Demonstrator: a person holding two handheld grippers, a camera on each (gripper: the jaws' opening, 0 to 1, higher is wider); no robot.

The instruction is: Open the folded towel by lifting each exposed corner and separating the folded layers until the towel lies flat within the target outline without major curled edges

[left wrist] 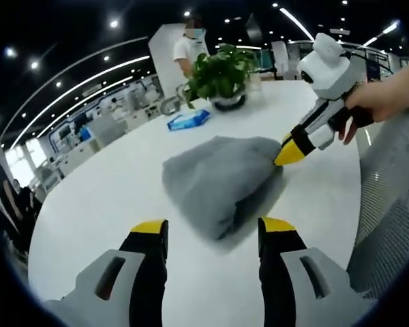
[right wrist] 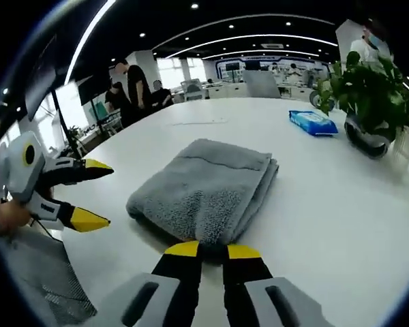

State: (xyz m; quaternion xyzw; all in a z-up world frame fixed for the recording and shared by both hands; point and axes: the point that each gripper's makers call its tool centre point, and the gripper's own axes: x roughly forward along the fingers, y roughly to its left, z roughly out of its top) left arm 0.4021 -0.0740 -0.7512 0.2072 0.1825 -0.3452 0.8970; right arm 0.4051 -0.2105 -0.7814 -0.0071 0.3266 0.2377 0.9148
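Note:
A grey folded towel [left wrist: 221, 180] lies on the white table [left wrist: 109, 184], its stacked layers showing along one edge. My left gripper [left wrist: 213, 226] hovers open just short of the towel's near edge, nothing between its jaws. My right gripper [left wrist: 290, 153], held by a hand [left wrist: 382, 99], comes in from the right with its yellow tips together on the towel's edge. In the right gripper view the towel [right wrist: 204, 187] runs down into the narrow gap of the right gripper [right wrist: 213, 250], which pinches its near corner. The left gripper [right wrist: 92, 193] stands open at the left, apart from the towel.
A potted plant [left wrist: 221, 75] [right wrist: 371, 95] and a blue packet [left wrist: 189, 120] [right wrist: 313, 122] sit on the table beyond the towel. A person [left wrist: 189, 48] stands behind the plant; other people [right wrist: 133, 85] stand past the table. A grey mesh surface [left wrist: 388, 204] flanks the table edge.

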